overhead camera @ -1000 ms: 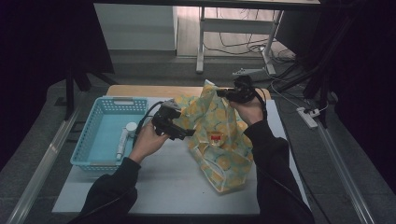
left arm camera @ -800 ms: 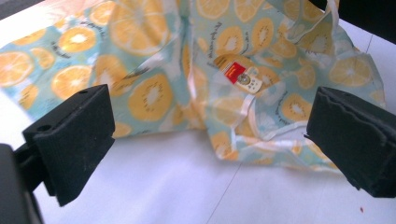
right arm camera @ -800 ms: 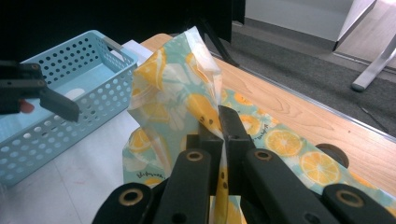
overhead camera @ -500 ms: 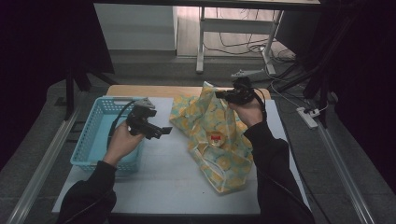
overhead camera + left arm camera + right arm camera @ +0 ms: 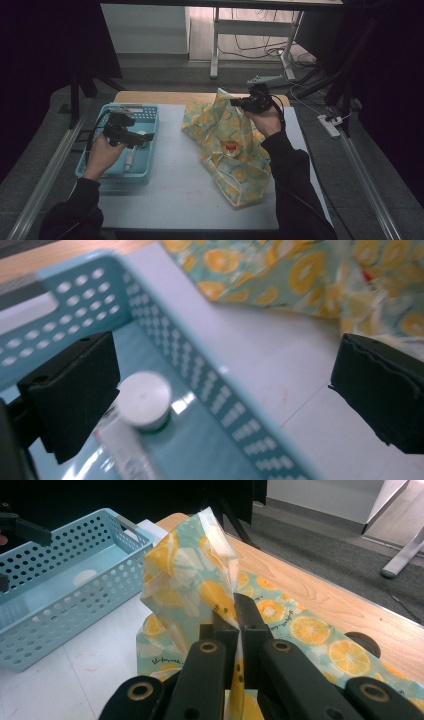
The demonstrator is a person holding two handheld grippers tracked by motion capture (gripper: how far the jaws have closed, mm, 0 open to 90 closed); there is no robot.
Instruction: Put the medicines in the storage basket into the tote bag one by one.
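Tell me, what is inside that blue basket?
In the basket lies a white tube with a round white cap. The left jaw covers part of the tube.

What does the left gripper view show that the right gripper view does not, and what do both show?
Left gripper view alone: the open left tool above the basket, and a white-capped tube lying inside it.

Right gripper view alone: the right tool shut on the bag's raised edge, and the bare wooden table edge.

Both: the blue perforated basket, the lemon-print bag and the white tabletop.
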